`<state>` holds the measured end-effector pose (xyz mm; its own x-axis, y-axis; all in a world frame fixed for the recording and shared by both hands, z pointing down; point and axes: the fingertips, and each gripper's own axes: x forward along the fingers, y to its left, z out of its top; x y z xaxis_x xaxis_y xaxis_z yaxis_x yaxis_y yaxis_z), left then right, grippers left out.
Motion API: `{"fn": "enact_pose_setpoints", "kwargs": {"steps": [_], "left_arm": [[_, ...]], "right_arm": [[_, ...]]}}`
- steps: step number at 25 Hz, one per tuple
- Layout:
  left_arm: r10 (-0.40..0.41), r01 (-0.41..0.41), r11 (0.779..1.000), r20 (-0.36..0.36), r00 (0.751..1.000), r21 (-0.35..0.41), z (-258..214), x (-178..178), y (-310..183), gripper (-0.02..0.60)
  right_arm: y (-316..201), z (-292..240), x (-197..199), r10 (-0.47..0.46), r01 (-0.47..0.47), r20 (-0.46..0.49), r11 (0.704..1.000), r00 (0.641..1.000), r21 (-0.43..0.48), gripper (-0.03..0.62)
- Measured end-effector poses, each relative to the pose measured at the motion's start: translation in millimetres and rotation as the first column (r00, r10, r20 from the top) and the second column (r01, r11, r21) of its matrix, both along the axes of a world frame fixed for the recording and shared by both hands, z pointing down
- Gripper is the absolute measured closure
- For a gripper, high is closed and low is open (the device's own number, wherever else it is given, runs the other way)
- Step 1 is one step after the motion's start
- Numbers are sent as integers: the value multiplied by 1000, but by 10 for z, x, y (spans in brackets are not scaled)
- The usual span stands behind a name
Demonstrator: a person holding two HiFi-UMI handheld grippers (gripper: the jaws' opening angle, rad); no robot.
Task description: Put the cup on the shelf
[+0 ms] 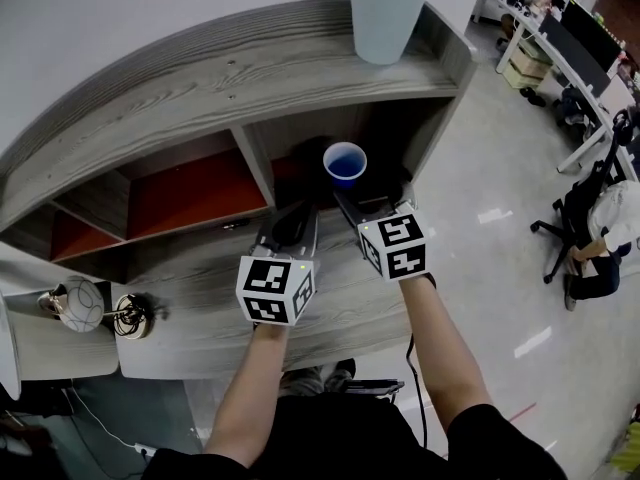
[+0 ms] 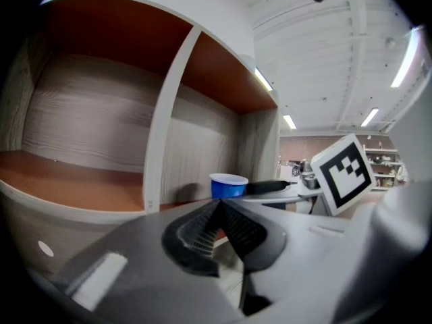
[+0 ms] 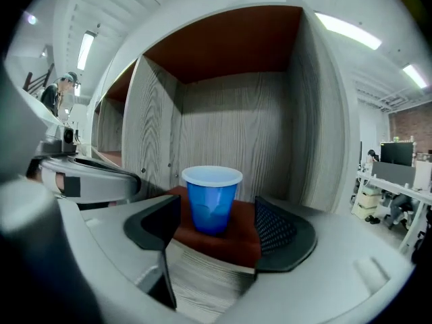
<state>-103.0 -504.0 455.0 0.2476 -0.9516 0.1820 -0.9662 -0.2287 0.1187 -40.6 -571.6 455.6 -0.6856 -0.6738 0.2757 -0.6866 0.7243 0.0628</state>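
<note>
A blue cup with a white rim stands upright on the red-brown floor of the right-hand compartment of the grey wooden shelf. In the right gripper view the cup is centred just beyond the jaws. My right gripper is open, with a gap on each side of the cup and neither pad touching it. From above, the right gripper points into that compartment. My left gripper hovers beside it to the left, its jaws closed together and holding nothing. The left gripper view shows the cup ahead.
A pale tapered vessel stands on the shelf top above the cup's compartment. A divider separates it from the empty compartment on the left. Round ornaments sit on a low surface at the left. Office desks and a chair lie at the right.
</note>
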Motion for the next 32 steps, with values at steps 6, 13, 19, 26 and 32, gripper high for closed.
{"fn": "enact_pose_setpoints", "kwargs": {"steps": [6, 13, 19, 26, 32], "left_arm": [[49, -49, 999, -20, 999, 23, -48, 51, 136, 581], [108, -108, 994, -3, 994, 24, -64, 169, 304, 581], [132, -131, 991, -15, 991, 37, -99, 203, 454, 581], [175, -174, 984, -25, 984, 37, -46, 368, 627, 581], [191, -190, 981, -36, 981, 40, -62, 484, 763, 581]], "right_arm": [[270, -121, 167, -52, 52, 38, 999, 998, -5, 269], [804, -208, 390, -145, 146, 69, 989, 987, -6, 332], [1059, -230, 658, -98, 99, 89, 995, 991, -11, 519], [1186, -177, 808, -66, 72, 130, 997, 989, -39, 582], [1259, -238, 827, -76, 83, 151, 996, 986, -35, 582]]}}
